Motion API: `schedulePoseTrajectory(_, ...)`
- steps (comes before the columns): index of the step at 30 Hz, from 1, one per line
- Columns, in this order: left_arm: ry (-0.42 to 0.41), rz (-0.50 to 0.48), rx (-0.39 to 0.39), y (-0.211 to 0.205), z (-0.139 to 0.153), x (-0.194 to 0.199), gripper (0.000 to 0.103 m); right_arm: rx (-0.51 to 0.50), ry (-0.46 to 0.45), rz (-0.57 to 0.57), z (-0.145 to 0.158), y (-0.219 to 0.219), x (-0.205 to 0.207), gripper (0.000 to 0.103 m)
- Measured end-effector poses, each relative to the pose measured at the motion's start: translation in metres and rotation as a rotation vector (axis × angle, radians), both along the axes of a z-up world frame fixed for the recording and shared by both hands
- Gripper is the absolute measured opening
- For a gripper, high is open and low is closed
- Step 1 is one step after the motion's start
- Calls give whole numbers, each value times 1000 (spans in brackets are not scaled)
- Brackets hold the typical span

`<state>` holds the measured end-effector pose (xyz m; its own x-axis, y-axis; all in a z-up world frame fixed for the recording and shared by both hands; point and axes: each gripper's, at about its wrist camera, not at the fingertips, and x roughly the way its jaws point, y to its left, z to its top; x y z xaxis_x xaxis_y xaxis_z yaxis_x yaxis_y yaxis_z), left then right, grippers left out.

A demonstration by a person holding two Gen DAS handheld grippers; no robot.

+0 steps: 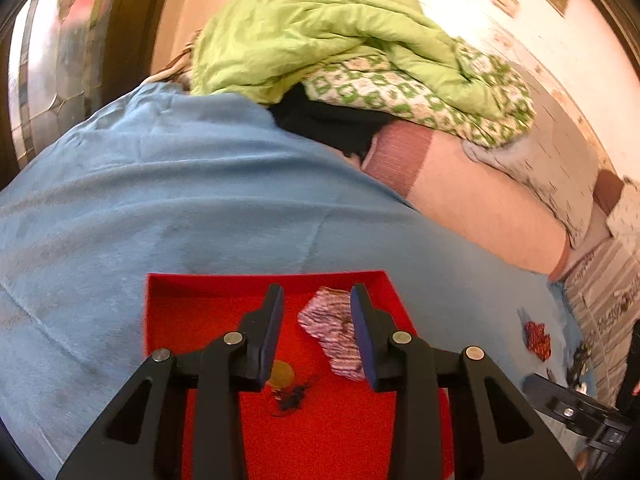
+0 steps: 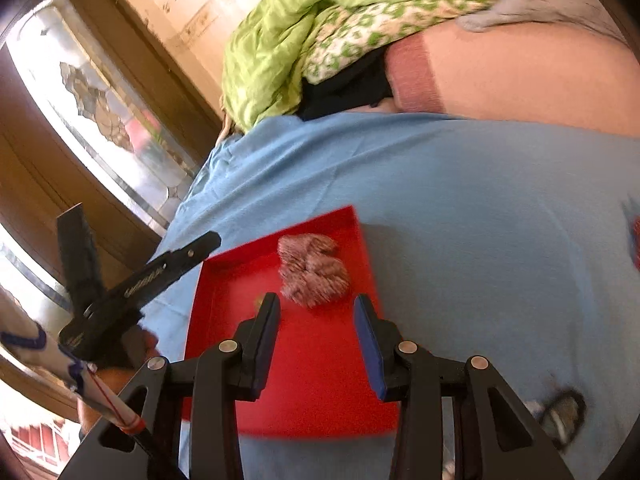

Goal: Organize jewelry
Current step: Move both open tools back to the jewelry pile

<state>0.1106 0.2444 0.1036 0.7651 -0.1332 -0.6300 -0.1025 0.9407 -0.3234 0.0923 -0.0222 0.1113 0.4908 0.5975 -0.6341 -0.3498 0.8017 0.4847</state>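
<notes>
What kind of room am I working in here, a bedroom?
Probably a bedroom: the red tray sits on a bed spread with a blue sheet, a rumpled green quilt is piled at the far end, and a patterned glass door or window stands alongside.

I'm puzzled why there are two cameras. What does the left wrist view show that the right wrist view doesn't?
Only the left wrist view shows a dark tangled piece beside a gold disc in the red tray, plus a small red item out on the blue cloth.

Only the right wrist view shows the left gripper from outside and a stained-glass door.

Both show the tray, the pink-and-white bundle and the green quilt.
</notes>
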Motion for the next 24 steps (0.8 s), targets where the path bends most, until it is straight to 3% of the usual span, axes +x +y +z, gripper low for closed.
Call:
schedulePoseTrajectory(9, -49, -167, 135, -76, 9, -33, 36, 30, -19, -143, -20, -98, -71, 42)
schedulePoseTrajectory(14, -65, -287, 178, -117, 10, -67, 39, -41, -36, -232, -46, -145, -103, 42)
schedulePoseTrajectory(16, -48, -345, 168, -133, 5, -86, 39, -4, -1, -252, -51, -159, -98, 42)
schedulePoseTrajectory(19, 6, -448, 146, -158, -13, -113, 39, 24, -29, -278, -45, -173, -99, 42)
schedulePoseTrajectory(24, 92, -568, 236, -193, -50, -133, 39, 53, -23, -266, -47, -178, -101, 42)
